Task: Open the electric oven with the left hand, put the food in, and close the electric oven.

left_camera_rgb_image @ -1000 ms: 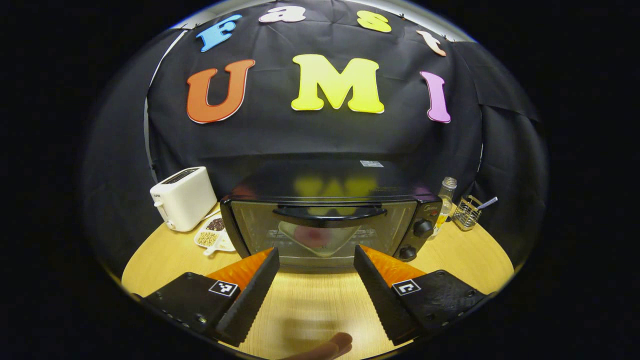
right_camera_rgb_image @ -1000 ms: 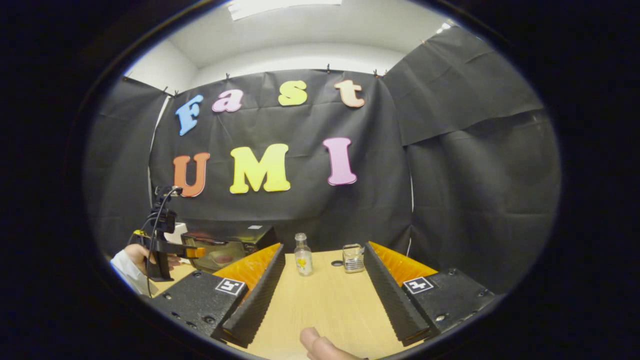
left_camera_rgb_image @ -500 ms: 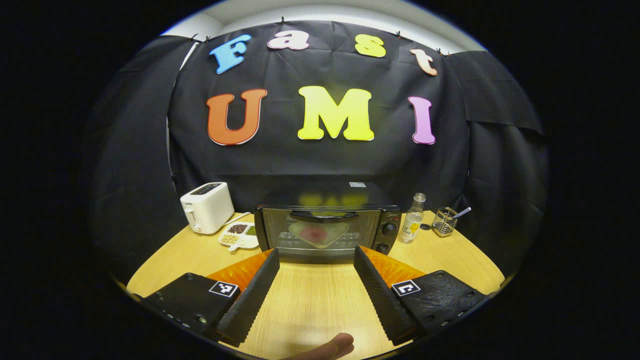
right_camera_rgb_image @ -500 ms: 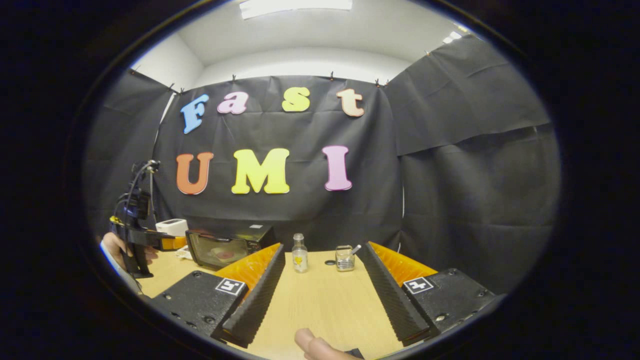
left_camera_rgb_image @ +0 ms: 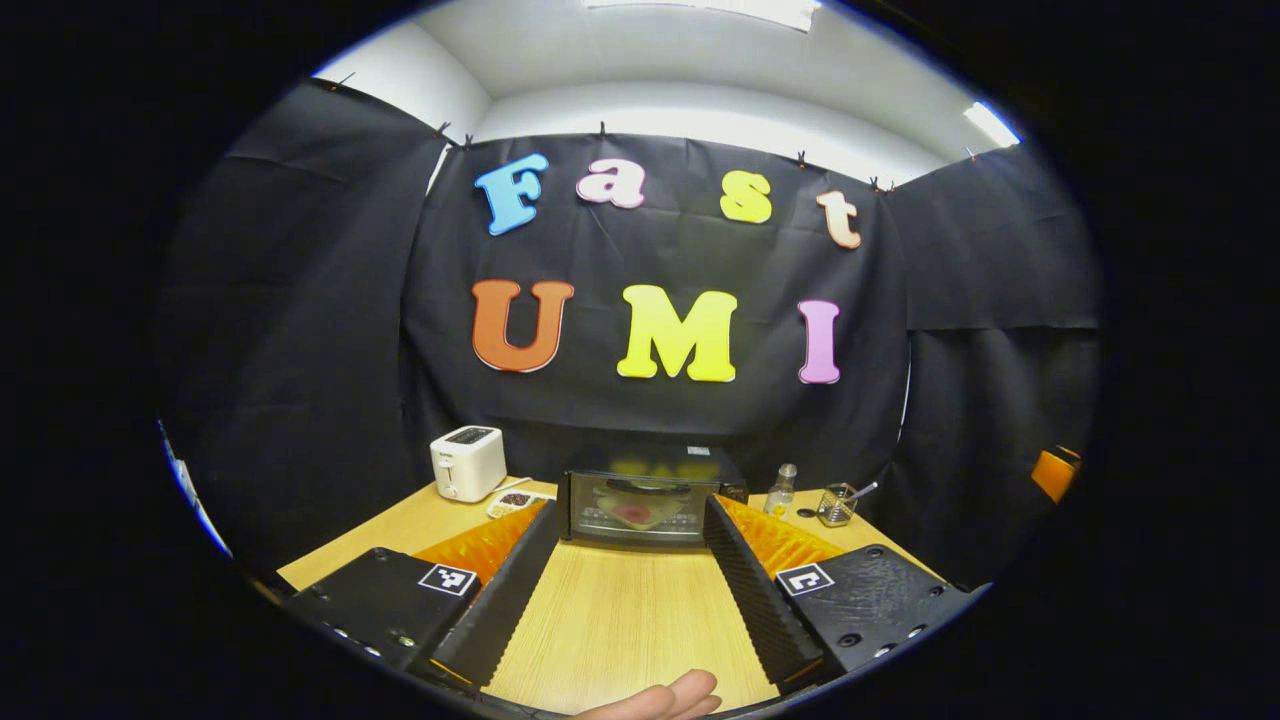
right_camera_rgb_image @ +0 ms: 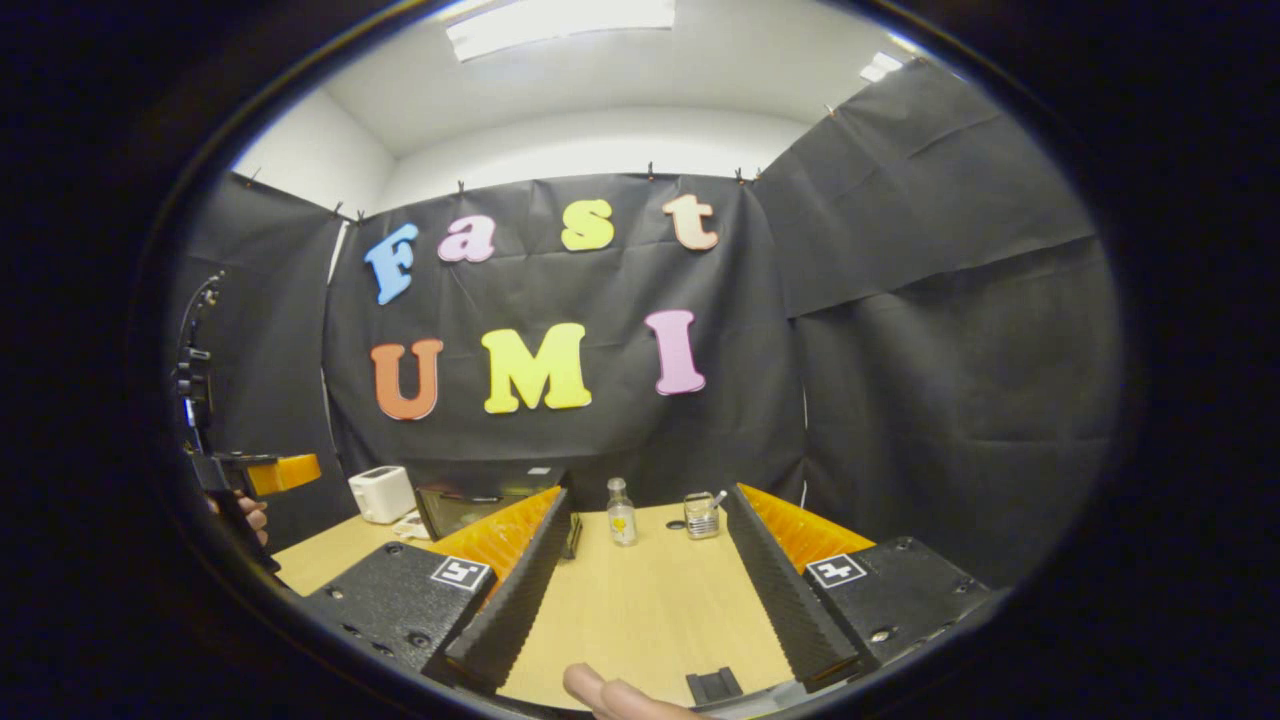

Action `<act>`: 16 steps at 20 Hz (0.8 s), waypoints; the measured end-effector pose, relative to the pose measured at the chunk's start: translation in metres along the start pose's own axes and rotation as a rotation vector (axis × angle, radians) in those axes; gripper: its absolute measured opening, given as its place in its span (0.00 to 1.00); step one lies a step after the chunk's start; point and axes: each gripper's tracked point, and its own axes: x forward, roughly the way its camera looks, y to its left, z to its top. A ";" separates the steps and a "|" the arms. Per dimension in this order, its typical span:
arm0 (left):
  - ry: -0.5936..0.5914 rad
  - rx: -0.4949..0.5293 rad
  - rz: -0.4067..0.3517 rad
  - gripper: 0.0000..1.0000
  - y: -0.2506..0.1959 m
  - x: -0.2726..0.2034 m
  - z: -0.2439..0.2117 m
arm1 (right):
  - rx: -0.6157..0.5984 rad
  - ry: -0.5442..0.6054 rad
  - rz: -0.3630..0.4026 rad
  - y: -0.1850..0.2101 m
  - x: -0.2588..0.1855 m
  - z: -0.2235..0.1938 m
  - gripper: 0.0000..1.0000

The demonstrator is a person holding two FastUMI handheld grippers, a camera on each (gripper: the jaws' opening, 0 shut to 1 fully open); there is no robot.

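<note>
Oven (left_camera_rgb_image: pixel 640 508) sitting shut at the back of the table (left_camera_rgb_image: pixel 620 620), a plate of food (left_camera_rgb_image: pixel 634 514) showing through its glass door.

Both tools are hanging well back from it: the left gripper (left_camera_rgb_image: pixel 625 590) and the right gripper (right_camera_rgb_image: pixel 640 590) are each gaping wide and carrying nothing. Judging by this, the closing step is looking finished; the next move is probably only parking the grippers clear of the oven.
</note>
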 end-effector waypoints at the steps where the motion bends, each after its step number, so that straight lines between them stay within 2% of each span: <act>1: -0.022 -0.003 0.001 0.93 0.000 -0.017 0.005 | -0.001 -0.012 -0.006 -0.002 -0.007 0.007 1.00; 7: -0.043 0.045 0.059 0.94 0.009 -0.085 -0.004 | -0.079 -0.067 0.009 0.008 -0.042 0.021 1.00; 16: -0.048 0.064 0.032 0.94 -0.002 -0.096 -0.009 | -0.148 -0.117 0.054 0.038 -0.059 0.025 1.00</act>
